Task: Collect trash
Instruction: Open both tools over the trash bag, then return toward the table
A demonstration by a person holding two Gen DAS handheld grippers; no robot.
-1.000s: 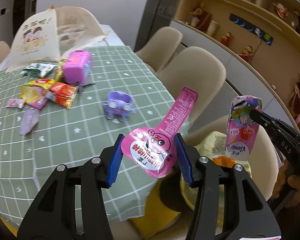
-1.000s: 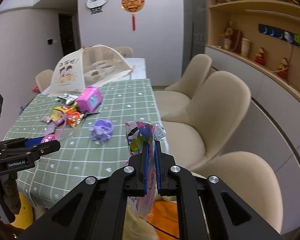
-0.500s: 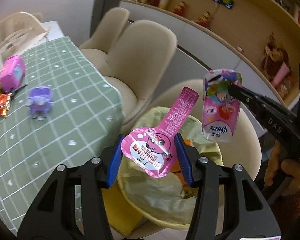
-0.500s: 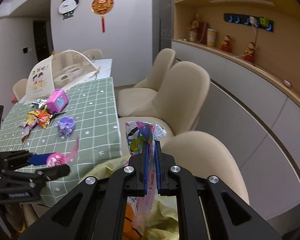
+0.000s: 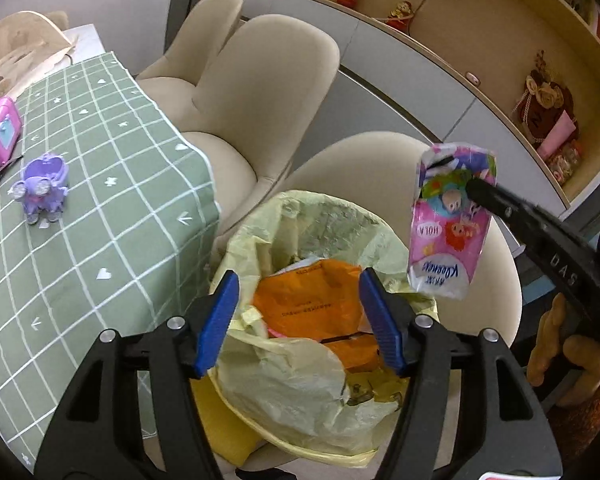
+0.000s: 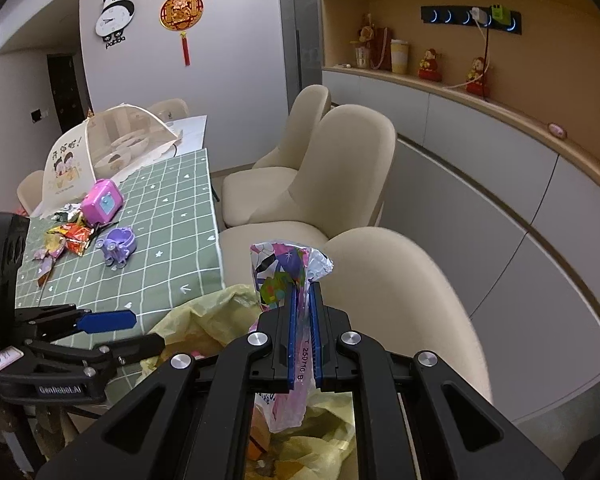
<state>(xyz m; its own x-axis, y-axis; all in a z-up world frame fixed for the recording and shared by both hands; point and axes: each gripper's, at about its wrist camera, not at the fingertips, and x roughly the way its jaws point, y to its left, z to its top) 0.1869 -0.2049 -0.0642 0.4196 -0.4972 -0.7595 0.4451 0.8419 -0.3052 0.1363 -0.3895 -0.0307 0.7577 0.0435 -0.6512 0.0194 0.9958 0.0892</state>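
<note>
Right gripper (image 6: 303,344) clamped on pink tissue pack (image 5: 448,228), pack hanging long axis vertical at right of left-wrist frame, over right rim of yellow-lined trash bin (image 5: 300,392). Bin mouth lies lower left of pack; release needs small shift that way. Left gripper (image 5: 298,320) jaws opening, nothing between them, directly above orange wrapper (image 5: 312,300) in bin.

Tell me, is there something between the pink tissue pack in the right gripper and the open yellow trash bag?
Nothing visible. The tissue pack hangs from the right gripper beside the trash bag mouth, and the bag is open.
</note>
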